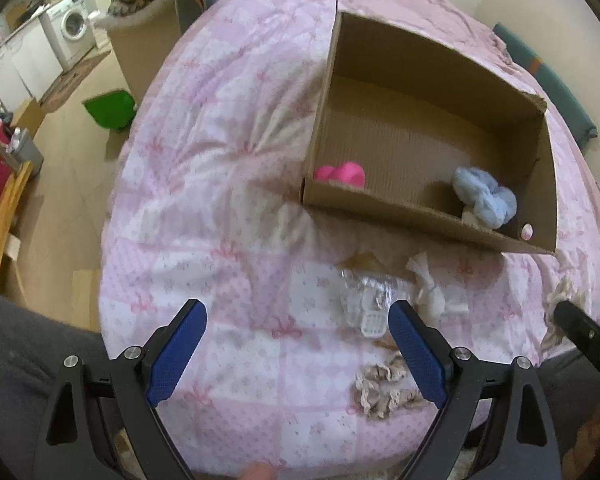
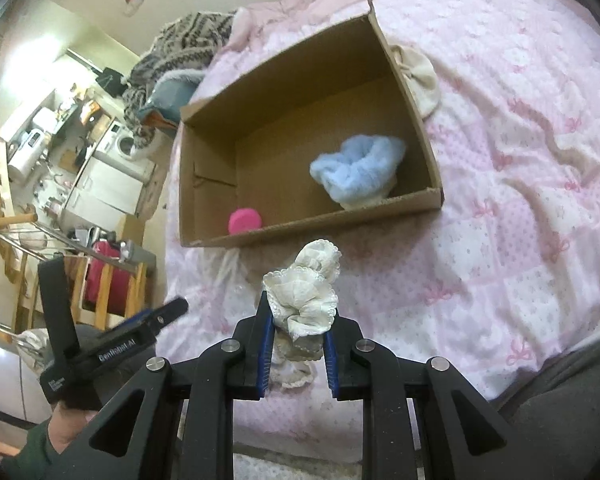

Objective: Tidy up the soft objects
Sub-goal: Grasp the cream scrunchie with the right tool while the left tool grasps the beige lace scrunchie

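The right tool [image 2: 298, 320] gripped a white lace scrunchie [image 2: 306, 292] above the bed [image 2: 520, 208], near the cardboard box's [image 2: 300, 229] front wall. It looked light, limp and crushable, best pinched through its bunched middle. The left tool [image 1: 296, 340] hung wide apart, empty. Only the left view showed a beige scrunchie [image 1: 384, 388] lying on the bed; only the right showed the grip.

I'm looking over a bed with a pink bow-print quilt [image 1: 228, 168]. At upper left a washing machine [image 1: 74, 24] is standing by white cabinets [image 1: 16, 64]; beige floor [image 1: 76, 128] is showing below, wooden chair [image 1: 0, 216] at left.
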